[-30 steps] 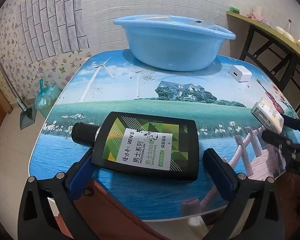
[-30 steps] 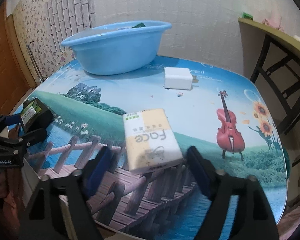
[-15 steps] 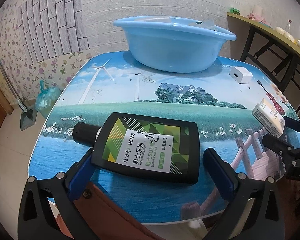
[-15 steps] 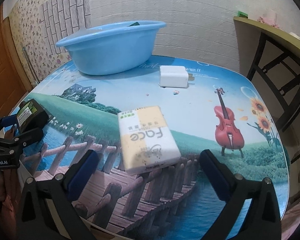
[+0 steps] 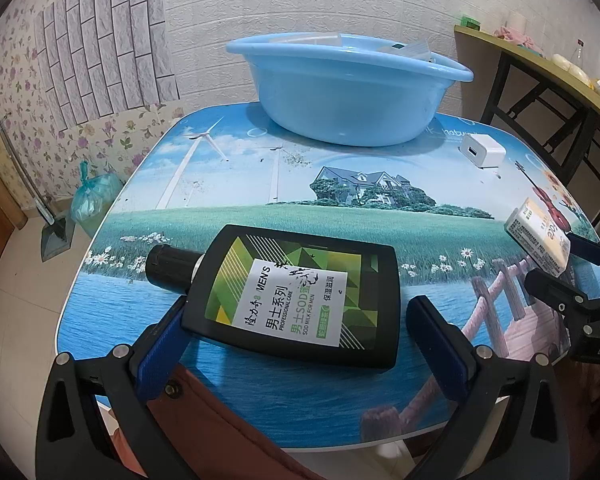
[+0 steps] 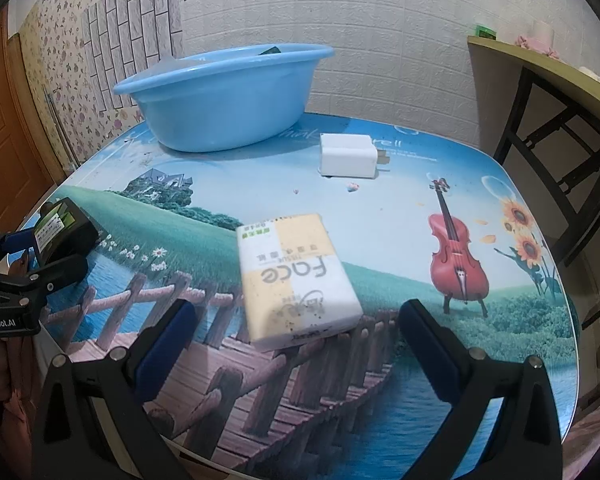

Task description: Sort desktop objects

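Printed tabletop: right gripper fingers just spread wide, tissue pack lying untouched between them. Left gripper fingers open around black bottle; contact unclear.

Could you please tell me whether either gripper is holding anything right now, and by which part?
Nothing is held: the left gripper brackets the black bottle, the right gripper the tissue pack, both open.

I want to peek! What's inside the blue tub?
Over the blue tub's rim poke clear plastic pieces and a dark green corner. Its wall hides the rest.
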